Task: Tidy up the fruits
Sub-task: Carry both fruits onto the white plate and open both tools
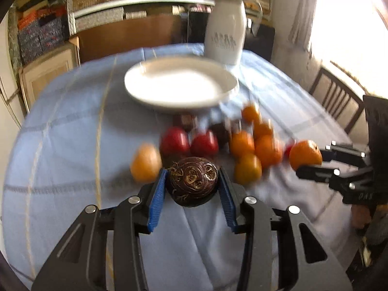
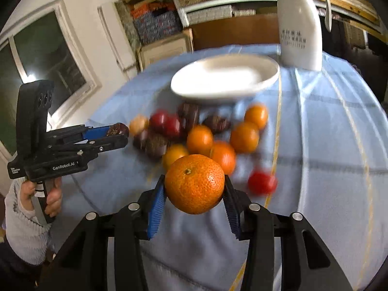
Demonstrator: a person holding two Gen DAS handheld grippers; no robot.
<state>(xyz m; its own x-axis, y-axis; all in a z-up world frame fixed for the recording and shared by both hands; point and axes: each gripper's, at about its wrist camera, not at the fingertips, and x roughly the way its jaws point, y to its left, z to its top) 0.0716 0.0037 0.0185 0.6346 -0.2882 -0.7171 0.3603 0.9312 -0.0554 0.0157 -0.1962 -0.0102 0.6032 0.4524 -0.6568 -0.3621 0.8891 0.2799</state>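
Note:
My left gripper [image 1: 192,181] is shut on a dark brown wrinkled passion fruit [image 1: 192,184] and holds it above the blue tablecloth. My right gripper [image 2: 195,186] is shut on an orange tangerine [image 2: 195,184], also lifted. Each gripper shows in the other's view: the right one with its tangerine [image 1: 305,155] at the far right, the left one with its passion fruit [image 2: 117,129] at the left. A pile of tangerines [image 2: 243,137], red fruits [image 2: 167,122] and dark passion fruits [image 2: 155,145] lies on the cloth. A white plate [image 2: 225,80] stands behind the pile.
A tall white bottle [image 2: 299,36] stands behind the plate at the table's back. One red fruit [image 2: 262,183] lies apart on the right. A wooden chair [image 1: 337,97] stands by the table's right side. Shelves with boxes fill the back wall.

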